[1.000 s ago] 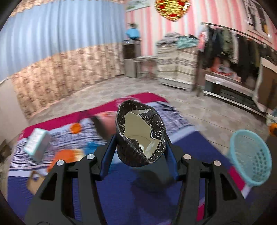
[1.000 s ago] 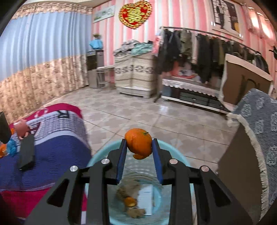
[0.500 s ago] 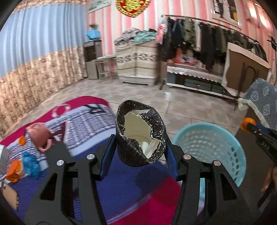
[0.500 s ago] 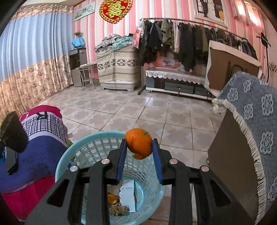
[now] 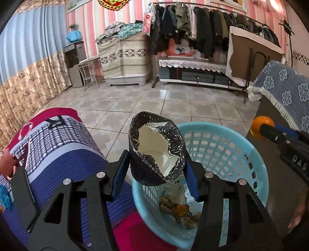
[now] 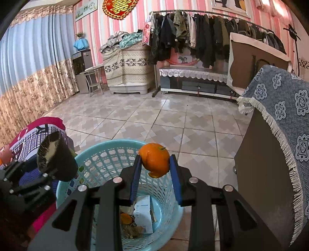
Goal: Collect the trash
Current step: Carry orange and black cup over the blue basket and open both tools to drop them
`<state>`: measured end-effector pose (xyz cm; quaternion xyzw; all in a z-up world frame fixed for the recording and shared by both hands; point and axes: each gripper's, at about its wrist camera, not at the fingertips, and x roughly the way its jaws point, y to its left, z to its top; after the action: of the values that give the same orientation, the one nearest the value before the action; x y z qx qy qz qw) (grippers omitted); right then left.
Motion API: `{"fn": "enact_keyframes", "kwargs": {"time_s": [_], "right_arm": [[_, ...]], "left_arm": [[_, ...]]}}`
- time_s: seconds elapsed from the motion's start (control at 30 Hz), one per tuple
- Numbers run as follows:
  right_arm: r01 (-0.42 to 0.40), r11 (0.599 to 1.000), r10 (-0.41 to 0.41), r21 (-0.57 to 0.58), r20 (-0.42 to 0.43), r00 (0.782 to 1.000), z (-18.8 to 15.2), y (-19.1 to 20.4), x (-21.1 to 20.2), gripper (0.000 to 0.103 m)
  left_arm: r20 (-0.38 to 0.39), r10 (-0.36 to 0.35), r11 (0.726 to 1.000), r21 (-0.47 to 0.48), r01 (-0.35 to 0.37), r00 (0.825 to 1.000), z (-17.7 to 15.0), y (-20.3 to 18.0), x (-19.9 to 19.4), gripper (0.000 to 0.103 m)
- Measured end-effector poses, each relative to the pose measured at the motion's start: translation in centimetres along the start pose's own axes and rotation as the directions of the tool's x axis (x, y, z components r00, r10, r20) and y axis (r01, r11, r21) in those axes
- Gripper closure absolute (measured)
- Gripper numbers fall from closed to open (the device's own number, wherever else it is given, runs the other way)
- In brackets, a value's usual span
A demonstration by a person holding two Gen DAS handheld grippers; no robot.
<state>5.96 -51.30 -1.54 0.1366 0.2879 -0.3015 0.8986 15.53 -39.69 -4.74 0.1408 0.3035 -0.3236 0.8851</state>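
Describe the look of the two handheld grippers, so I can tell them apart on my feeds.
Both look alike: the left gripper and right gripper have matte black angular linkage arms with silver round screw heads and flat blue pads inside the fingers. The right one's body shows pale lettering, "DAS", in the left wrist view. No cables or sleeves visible.

White capital letters "DAS" stand on the black body of the right tongs [image 5: 259, 129], seen at the right edge of the left wrist view; the word runs out of the picture there. A large black letter "K" is woven into the striped blanket [image 5: 58, 146] on the left. The paper slip [image 6: 143, 212] in the blue basket [image 6: 108, 152] carries blue print, too small to read. The red and gold wall ornament [image 6: 119, 7] shows no legible characters.
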Motion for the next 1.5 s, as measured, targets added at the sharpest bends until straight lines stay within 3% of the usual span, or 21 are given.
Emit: {"fn": "enact_keyframes", "kwargs": {"time_s": [0.1, 0.23, 0.43, 0.7, 0.93, 1.03, 1.1, 1.3, 1.43, 1.5], "right_arm": [[-0.003, 1.000, 0.003, 0.002, -0.005, 1.000, 0.0, 0.1, 0.1, 0.073], [-0.012, 1.000, 0.012, -0.017, -0.001, 1.000, 0.3, 0.8, 0.1, 0.073], [-0.017, 0.999, 0.017, -0.044, -0.003, 1.000, 0.2, 1.5, 0.1, 0.073], [-0.033, 0.995, 0.032, -0.098, -0.010, 0.999, -0.1, 4.7, 0.6, 0.072], [-0.053, 0.993, 0.053, -0.103, -0.006, 0.999, -0.4, 6.7, 0.6, 0.070], [-0.055, 0.992, 0.055, -0.114, 0.005, 0.998, -0.3, 7.2, 0.3, 0.062], [-0.045, 0.991, 0.048, -0.123, 0.021, 0.999, -0.4, 7.7, -0.2, 0.049], [-0.031, 0.991, 0.041, -0.129, 0.072, 0.997, 0.0, 7.9, -1.5, 0.026], [-0.022, 0.990, 0.033, -0.142, 0.079, 0.996, 0.2, 8.1, -1.7, 0.021], [-0.021, 0.989, 0.034, -0.149, 0.084, 0.996, 0.2, 8.4, -1.7, 0.011]], "left_arm": [[-0.001, 0.001, 1.000, 0.014, -0.001, 1.000, 0.2, -0.4, 0.4, 0.047], [0.028, 0.030, 1.000, -0.002, -0.030, 0.999, 0.6, 0.4, -0.4, 0.028], [0.058, 0.097, 0.993, -0.072, -0.093, 0.994, 1.0, 4.0, -2.3, 0.012], [0.051, 0.241, 0.961, -0.155, -0.231, 0.969, -0.3, 10.9, -5.4, 0.008], [0.039, 0.286, 0.939, -0.211, -0.272, 0.958, -1.6, 15.0, -7.6, 0.007], [0.034, 0.297, 0.934, -0.216, -0.284, 0.954, -2.1, 16.0, -8.2, 0.007], [0.034, 0.304, 0.933, -0.210, -0.291, 0.952, -2.5, 15.9, -8.4, 0.007], [0.033, 0.313, 0.932, -0.203, -0.300, 0.949, -3.1, 16.3, -9.2, 0.006], [0.037, 0.314, 0.930, -0.212, -0.299, 0.949, -3.6, 16.6, -10.1, 0.006], [0.040, 0.320, 0.928, -0.212, -0.305, 0.947, -3.8, 16.9, -10.6, 0.006]]}}
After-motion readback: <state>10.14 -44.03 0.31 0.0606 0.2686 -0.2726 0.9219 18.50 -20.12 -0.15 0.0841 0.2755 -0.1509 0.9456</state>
